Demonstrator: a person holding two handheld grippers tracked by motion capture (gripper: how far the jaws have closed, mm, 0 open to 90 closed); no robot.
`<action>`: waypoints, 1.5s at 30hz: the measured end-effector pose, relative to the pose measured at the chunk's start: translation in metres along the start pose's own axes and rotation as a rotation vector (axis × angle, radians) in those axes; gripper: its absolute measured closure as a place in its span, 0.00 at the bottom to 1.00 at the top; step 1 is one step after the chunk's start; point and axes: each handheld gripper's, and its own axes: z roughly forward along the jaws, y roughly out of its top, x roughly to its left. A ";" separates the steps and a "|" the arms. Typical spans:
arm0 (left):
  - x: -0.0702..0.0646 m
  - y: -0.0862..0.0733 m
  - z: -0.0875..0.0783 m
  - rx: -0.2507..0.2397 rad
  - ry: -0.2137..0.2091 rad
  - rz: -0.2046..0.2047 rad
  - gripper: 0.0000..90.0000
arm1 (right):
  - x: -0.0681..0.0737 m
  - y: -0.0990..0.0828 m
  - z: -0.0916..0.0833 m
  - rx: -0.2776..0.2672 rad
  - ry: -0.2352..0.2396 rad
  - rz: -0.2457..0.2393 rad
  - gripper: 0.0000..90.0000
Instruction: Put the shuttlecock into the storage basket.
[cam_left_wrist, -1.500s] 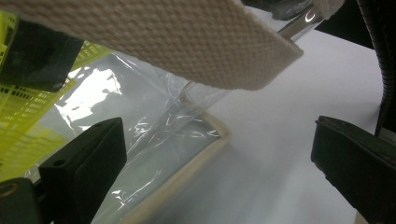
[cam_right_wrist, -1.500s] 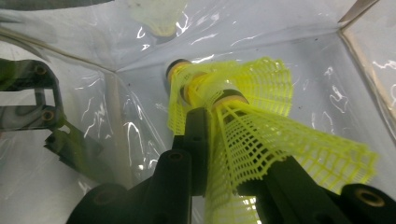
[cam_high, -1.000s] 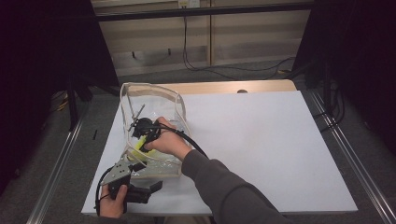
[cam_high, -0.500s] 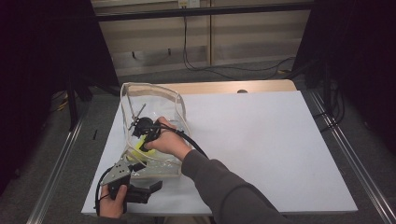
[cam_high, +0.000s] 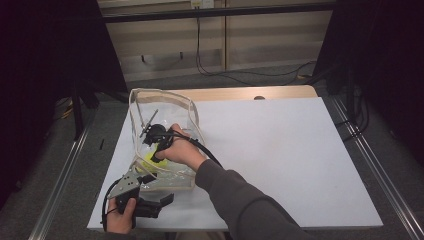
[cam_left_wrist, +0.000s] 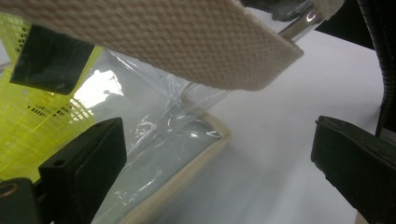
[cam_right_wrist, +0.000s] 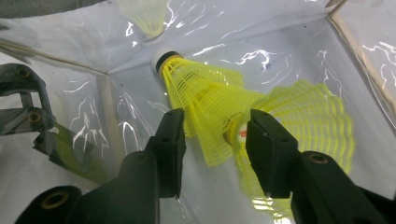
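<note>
Nothing has shifted: the right gripper (cam_right_wrist: 215, 140) stays inside the clear bag (cam_high: 165, 107), fingers gaping around a yellow shuttlecock (cam_right_wrist: 205, 93). The left gripper (cam_left_wrist: 210, 154) waits spread at the desk's near-left corner.

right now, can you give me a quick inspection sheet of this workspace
Surface: white board lying on a wooden table.
Job's things: clear plastic bag with beige fabric trim, lying at the board's left; two yellow shuttlecocks inside it.
Clutter: nothing seen on the rest of the board.
Grippers: right gripper is inside the bag, jaws apart around a shuttlecock skirt, not visibly clamped. Left gripper sits at the bag's near corner, jaws open, by the trim and a fabric strap.
Cables: a black cable trails from the right gripper; more cables on the floor behind the table.
Surroundings: dark, with metal rails beside the table.
</note>
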 end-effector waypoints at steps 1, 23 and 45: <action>0.000 0.000 0.000 0.001 0.000 0.001 0.04 | 0.000 0.000 0.000 0.000 -0.002 0.002 0.62; 0.000 0.000 0.000 -0.009 -0.002 0.006 0.03 | -0.005 0.002 -0.005 -0.087 0.064 0.097 0.99; 0.000 0.000 0.000 -0.010 -0.001 0.006 0.03 | -0.003 -0.001 -0.001 -0.010 -0.008 0.116 0.92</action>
